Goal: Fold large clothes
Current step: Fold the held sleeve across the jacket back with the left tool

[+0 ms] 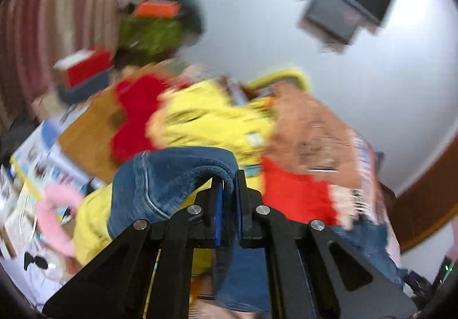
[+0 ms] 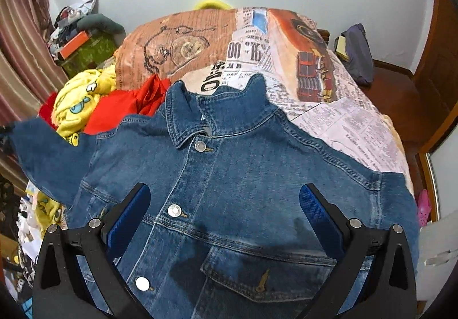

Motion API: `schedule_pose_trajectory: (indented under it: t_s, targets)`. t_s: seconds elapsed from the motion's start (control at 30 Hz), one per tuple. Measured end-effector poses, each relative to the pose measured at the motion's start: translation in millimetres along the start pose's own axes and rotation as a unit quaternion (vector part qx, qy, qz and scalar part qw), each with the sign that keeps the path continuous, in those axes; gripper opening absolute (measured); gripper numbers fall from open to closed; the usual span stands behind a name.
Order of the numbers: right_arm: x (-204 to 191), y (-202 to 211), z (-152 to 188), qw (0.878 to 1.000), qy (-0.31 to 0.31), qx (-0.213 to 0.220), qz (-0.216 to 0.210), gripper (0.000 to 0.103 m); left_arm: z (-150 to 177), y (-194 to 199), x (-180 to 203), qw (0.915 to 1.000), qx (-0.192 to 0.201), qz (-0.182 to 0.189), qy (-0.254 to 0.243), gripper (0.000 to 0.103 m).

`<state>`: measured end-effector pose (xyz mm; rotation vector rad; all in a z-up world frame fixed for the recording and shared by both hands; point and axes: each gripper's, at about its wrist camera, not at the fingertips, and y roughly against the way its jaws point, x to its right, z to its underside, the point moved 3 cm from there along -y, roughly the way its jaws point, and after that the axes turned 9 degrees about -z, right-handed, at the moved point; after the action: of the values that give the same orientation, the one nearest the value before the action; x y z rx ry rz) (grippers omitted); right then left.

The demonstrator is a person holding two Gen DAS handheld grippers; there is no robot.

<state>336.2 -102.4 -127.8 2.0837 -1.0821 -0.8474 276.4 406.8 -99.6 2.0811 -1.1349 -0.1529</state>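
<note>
A blue denim jacket (image 2: 243, 164) lies front up and buttoned on the bed, collar toward the far side. Its left sleeve (image 2: 48, 147) is lifted off to the left. My left gripper (image 1: 229, 178) is shut on the denim sleeve cuff (image 1: 171, 175), which drapes over the fingers; this view is motion-blurred. My right gripper (image 2: 224, 198) is open, its blue-padded fingers (image 2: 131, 213) spread just above the jacket's chest near the breast pocket (image 2: 266, 276), holding nothing.
The bed cover (image 2: 329, 107) has a newspaper print. A pile of yellow (image 2: 74, 101) and red clothes (image 2: 126, 104) lies left of the jacket. Boxes and clutter (image 2: 83, 41) stand by the striped curtain. A wooden door (image 2: 440, 75) is at right.
</note>
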Motion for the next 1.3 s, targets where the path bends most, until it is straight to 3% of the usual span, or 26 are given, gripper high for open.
schedule_pose_trajectory:
  t_s: [0.13,0.33,0.47,0.6,0.73,0.8,0.93,1.1,1.17,1.23,1.3]
  targets:
    - [8,18,2,1.000,-0.005,0.018,-0.003,0.103,-2,39,83,0.9959,0.030,0.064,-0.057,0.006]
    - [27,40,5,0.999,-0.028,0.035,-0.007,0.103,21,57,194,0.9832,0.013,0.144,-0.112,0.006]
    - [40,51,11,0.998,-0.047,0.046,-0.011,0.103,66,43,265,0.9714,-0.018,0.168,-0.167,0.006]
    - [49,58,20,0.997,-0.055,0.047,-0.006,0.103,129,13,317,0.9552,-0.080,0.174,-0.225,0.006]
    - [59,63,25,0.997,-0.055,0.044,0.002,0.103,198,-14,351,0.9313,-0.149,0.168,-0.287,0.006]
    - [64,63,28,0.997,-0.059,0.041,0.010,0.103,237,-25,364,0.9155,-0.191,0.172,-0.309,0.006]
    - [69,65,32,0.998,-0.059,0.034,0.016,0.103,286,-29,384,0.8939,-0.212,0.167,-0.358,0.006]
    - [66,61,40,0.999,-0.033,0.019,0.038,0.103,312,-16,385,0.8657,-0.246,0.180,-0.397,0.011]
    - [63,61,41,0.999,-0.023,0.015,0.042,0.103,314,-15,381,0.8567,-0.258,0.180,-0.409,0.030]
    - [57,60,41,0.999,-0.012,0.012,0.045,0.103,316,-7,375,0.8496,-0.262,0.194,-0.415,0.042]
    - [48,59,40,0.999,0.005,0.011,0.050,0.103,312,5,366,0.8486,-0.246,0.194,-0.427,0.046]
